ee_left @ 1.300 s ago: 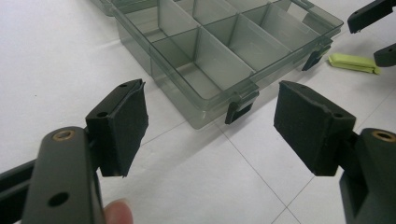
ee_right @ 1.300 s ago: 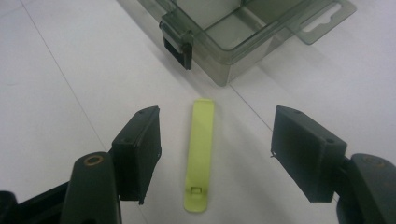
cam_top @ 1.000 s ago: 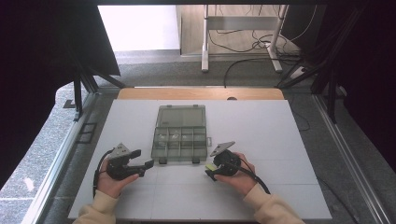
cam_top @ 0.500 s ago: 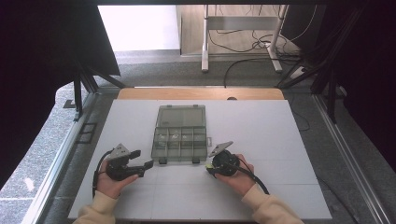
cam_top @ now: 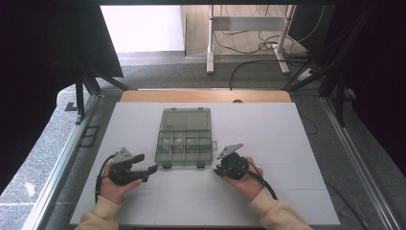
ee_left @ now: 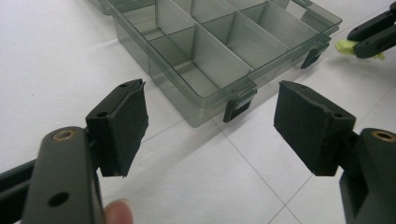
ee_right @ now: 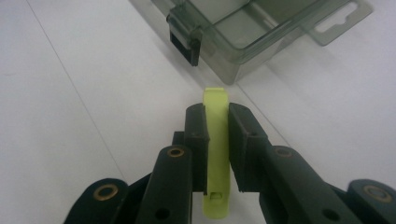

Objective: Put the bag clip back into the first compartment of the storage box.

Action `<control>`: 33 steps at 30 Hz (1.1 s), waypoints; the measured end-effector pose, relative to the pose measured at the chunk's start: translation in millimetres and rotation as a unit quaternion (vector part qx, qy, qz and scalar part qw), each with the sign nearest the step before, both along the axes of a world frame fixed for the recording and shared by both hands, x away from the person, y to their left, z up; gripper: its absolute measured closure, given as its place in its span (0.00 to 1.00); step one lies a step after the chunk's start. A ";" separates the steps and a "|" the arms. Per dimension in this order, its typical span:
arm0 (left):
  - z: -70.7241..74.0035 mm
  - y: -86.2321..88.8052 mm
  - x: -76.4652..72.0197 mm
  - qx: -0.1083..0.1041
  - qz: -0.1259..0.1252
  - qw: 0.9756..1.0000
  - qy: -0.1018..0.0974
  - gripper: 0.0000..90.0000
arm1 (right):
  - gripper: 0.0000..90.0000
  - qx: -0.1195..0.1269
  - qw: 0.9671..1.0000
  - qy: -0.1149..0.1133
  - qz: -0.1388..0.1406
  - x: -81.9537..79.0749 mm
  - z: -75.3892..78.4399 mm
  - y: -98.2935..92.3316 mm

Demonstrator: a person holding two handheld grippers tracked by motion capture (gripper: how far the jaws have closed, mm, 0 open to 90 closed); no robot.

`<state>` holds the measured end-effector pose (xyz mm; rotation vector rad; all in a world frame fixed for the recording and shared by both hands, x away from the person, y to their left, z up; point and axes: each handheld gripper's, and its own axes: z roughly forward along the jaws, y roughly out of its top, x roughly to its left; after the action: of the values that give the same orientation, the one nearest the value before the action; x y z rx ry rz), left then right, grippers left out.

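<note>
I see the white tabletop (cam_top: 287, 143) spreading across the middle of the high view, with a strip of bare wood at its far edge. At the centre of the board lies the smoky translucent plastic organiser box (cam_top: 184, 143), its lid folded open toward the top of the frame and its divided tray toward me; two dark latches hang off the tray's near wall. In the left gripper view the box (ee_left: 219, 46) fills the upper half, and the compartments I can see into look bare.

My left gripper (cam_top: 143, 167) sits at the lower left of the high view, beside the box's near left corner and apart from it. Its jaws stand wide apart with nothing between them; in its own view (ee_left: 210, 123) the pads frame a latch and open board.

My right gripper (cam_top: 215, 168) sits at lower centre-right, just off the box's near right corner. In its own view (ee_right: 217, 140) the jaws are closed onto a small lime-green plastic clip-like piece (ee_right: 216, 154), which stands between the pads and pokes out past the tips toward the box corner, not touching it. From the left gripper view the same green piece (ee_left: 344, 46) shows at the upper right edge, pinched in the other jaws.
</note>
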<state>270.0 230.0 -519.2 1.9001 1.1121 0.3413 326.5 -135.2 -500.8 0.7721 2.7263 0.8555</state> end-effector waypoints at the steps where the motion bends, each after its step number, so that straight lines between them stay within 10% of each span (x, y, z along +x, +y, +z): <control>1: 0.0 0.0 0.0 0.000 0.000 1.000 0.000 0.30 | 0.87 0.003 1.000 -0.001 0.000 0.1 2.3 -1.8; 12: -0.5 -0.6 0.5 0.001 -0.001 1.000 0.001 0.30 | 0.87 0.062 0.998 -0.002 -0.014 2.7 27.6 -14.3; 33: -0.9 -0.6 0.9 0.005 -0.001 1.000 0.001 0.29 | 0.87 0.088 0.996 -0.030 -0.014 18.6 50.9 0.3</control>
<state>270.9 229.4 -520.0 1.9100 1.1117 0.3447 345.0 -134.8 -449.9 0.8004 2.6070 1.1051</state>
